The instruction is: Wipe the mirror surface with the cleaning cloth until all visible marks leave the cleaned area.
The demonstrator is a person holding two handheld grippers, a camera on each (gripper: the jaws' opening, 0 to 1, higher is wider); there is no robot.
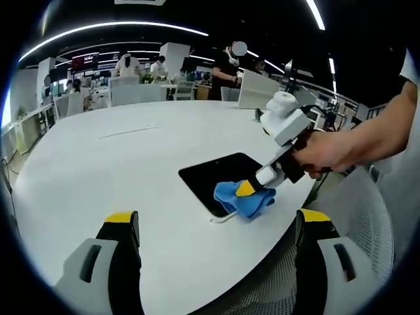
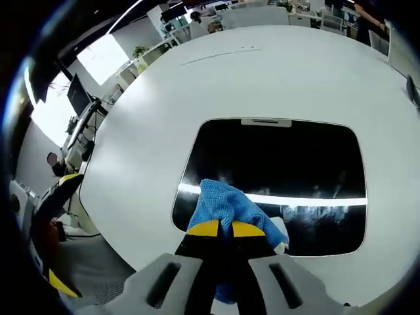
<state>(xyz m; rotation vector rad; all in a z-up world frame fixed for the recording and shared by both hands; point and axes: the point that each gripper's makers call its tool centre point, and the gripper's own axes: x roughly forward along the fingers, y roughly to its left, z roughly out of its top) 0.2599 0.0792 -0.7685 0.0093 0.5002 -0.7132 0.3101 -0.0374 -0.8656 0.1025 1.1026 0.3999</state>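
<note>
The left claw (image 1: 216,226) waits low over the white round bench (image 1: 98,170). Its two yellow-tipped jaws stand wide apart and hold nothing, so it stays out of the way. To its right, the dark mirror (image 1: 216,174) lies flat near the bench edge, so it is easy to reach. The blue cleaning cloth (image 1: 244,199) sits on the mirror's near corner. The right claw (image 2: 220,228) pinches the cloth (image 2: 220,205) tight and presses it down on the mirror (image 2: 289,170), so it can rub. I think the wiping is only starting, since most of the glass is bare.
</note>
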